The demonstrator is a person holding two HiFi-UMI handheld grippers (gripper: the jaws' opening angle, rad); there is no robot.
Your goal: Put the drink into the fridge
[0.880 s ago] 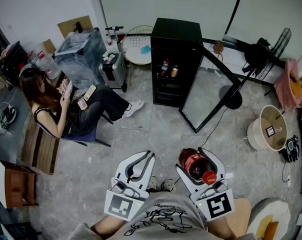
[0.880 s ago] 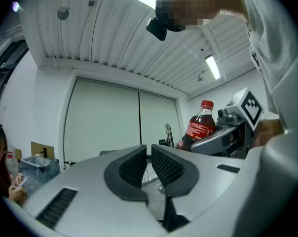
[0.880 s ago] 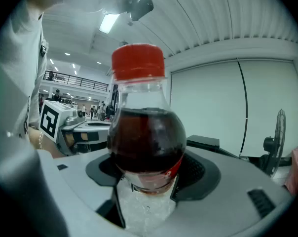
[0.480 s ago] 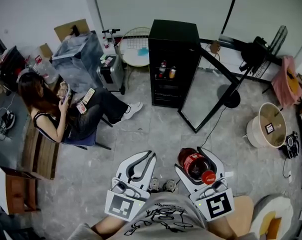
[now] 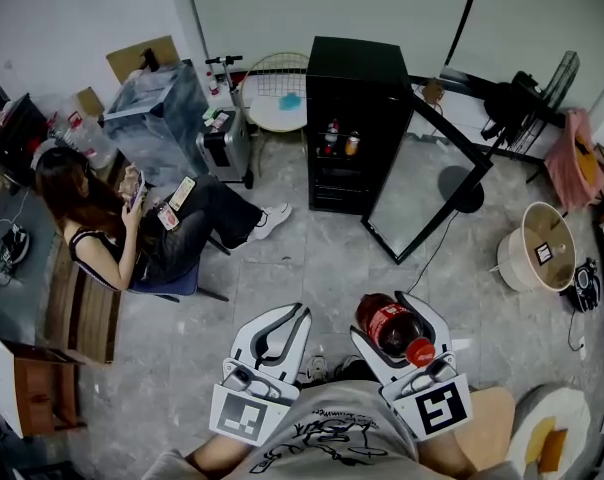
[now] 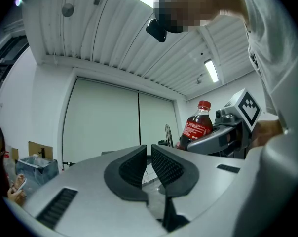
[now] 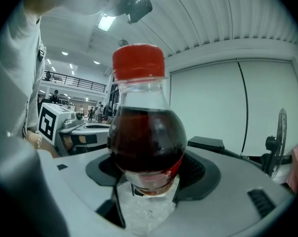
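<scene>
My right gripper (image 5: 390,320) is shut on a cola bottle (image 5: 393,331) with dark drink, a red label and a red cap, held at chest height. In the right gripper view the cola bottle (image 7: 146,132) fills the space between the dark pads (image 7: 198,171) of my right gripper (image 7: 148,172). My left gripper (image 5: 274,326) is beside it, shut, with nothing in it. Its pads (image 6: 165,166) almost touch in the left gripper view, where my left gripper (image 6: 149,163) points up and the cola bottle (image 6: 195,126) shows at the right. The black fridge (image 5: 354,118) stands across the floor, its glass door (image 5: 428,196) swung open, small bottles on a shelf (image 5: 338,140).
A person sits on a chair (image 5: 132,230) at the left, feet stretched toward the fridge. A suitcase (image 5: 226,140) and a round white table (image 5: 278,104) stand left of the fridge. A fan stand (image 5: 460,182) and a round bin (image 5: 538,250) are at the right. Grey tiled floor (image 5: 312,258) lies between me and the fridge.
The view has shifted slightly, so the fridge and the room slid a little right. Both grippers and the bottle keep their pose.
</scene>
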